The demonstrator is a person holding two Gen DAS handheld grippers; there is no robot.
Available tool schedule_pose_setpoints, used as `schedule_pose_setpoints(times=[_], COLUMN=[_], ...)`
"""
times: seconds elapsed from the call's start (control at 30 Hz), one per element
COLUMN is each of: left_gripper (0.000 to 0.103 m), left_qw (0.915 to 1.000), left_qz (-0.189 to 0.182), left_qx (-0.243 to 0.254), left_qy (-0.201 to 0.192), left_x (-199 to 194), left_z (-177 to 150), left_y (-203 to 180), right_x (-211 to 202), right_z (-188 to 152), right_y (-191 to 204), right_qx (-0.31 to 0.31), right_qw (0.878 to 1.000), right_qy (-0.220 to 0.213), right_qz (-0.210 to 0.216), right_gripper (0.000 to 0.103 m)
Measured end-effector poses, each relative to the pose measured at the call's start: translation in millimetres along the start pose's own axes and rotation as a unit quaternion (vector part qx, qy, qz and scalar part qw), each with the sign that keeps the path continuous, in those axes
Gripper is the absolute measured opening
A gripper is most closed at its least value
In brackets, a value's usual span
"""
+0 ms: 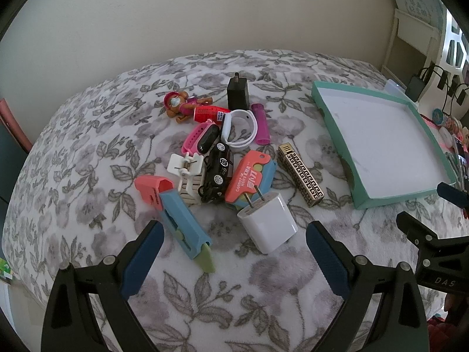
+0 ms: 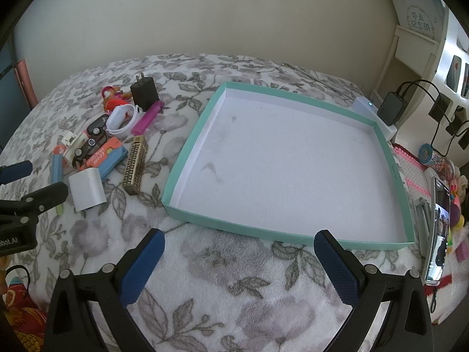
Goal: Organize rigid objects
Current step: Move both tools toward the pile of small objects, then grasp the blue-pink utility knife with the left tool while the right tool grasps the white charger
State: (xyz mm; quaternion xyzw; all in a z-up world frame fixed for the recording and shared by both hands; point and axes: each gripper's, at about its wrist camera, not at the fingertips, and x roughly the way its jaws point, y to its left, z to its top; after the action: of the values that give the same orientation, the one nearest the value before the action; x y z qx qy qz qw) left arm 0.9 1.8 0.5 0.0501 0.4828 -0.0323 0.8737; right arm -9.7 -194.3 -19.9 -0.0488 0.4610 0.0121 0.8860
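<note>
Both grippers hovering wide, holding nothing; left gripper [image 1: 234,243] nearing white charger [image 1: 268,223]; smooth sides risking slipping on soft blanket [image 1: 88,152].

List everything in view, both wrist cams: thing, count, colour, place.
tray: 1, teal rim, white inside, nothing in it, right of pile
white charger: 1, pile's near edge
black charger: 1, pile's far edge
utility knife: 2, blue-green near left; orange-blue mid-pile
patterned lighter: 1, gold-black, between pile and tray
purple lighter: 1, far right of pile
wristband: 2, white; pink-black beside it
toy car: 1, black, centre
white clip: 1, left of car
toy figure: 1, brown-pink, far left
left tongs: open, holding nothing, near white charger
right tongs: open, holding nothing, before tray
</note>
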Motion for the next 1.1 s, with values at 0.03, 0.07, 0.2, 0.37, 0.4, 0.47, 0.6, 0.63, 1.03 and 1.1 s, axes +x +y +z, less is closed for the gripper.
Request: schedule_pose_setpoints(times=[0.03, 0.07, 0.2, 0.37, 0.4, 0.47, 0.6, 0.63, 1.03, 1.1], left_gripper=[0.098, 0.098, 0.098, 0.098, 0.098, 0.098, 0.098, 0.098, 0.097, 0.096], left_qw=[1.0, 1.0, 0.9988, 0.9977, 0.9975, 0.9968, 0.9967, 0.9966, 0.9935, 0.9934], left_qz=[-0.001, -0.004, -0.03, -0.006, 0.005, 0.017, 0.008, 0.0, -0.037, -0.037], left_qx=[-0.003, -0.006, -0.037, -0.066, -0.065, -0.07, -0.081, -0.083, -0.101, -0.102], left_qy=[-0.001, -0.003, -0.006, -0.016, -0.03, -0.035, -0.005, 0.006, 0.038, 0.038], left_x=[-1, -4, -8, -9, -11, -10, -2, 1, 22, 24], left_z=[0, 1, 9, 9, 8, 5, -2, -3, -8, -7], left_y=[2, 7, 28, 66, 70, 81, 87, 86, 82, 82], right_x=[0, 0, -4, -2, 0, 2, 1, 0, 14, 14], right_z=[1, 0, 3, 10, 12, 17, 29, 34, 48, 47], right_y=[0, 0, 3, 19, 23, 32, 50, 54, 113, 121], right_qx=[0.0, 0.0, -0.012, -0.052, -0.061, -0.079, -0.103, -0.106, -0.141, -0.149], right_qw=[1.0, 1.0, 1.0, 0.998, 0.997, 0.995, 0.99, 0.989, 0.969, 0.964], right_qy=[0.0, 0.0, -0.01, -0.008, -0.006, -0.002, 0.002, 0.002, 0.053, 0.061], right_qz=[0.0, 0.001, 0.003, 0.041, 0.047, 0.059, 0.093, 0.102, 0.195, 0.21], right_gripper=[0.103, 0.103, 0.103, 0.103, 0.103, 0.103, 0.103, 0.103, 0.089, 0.084])
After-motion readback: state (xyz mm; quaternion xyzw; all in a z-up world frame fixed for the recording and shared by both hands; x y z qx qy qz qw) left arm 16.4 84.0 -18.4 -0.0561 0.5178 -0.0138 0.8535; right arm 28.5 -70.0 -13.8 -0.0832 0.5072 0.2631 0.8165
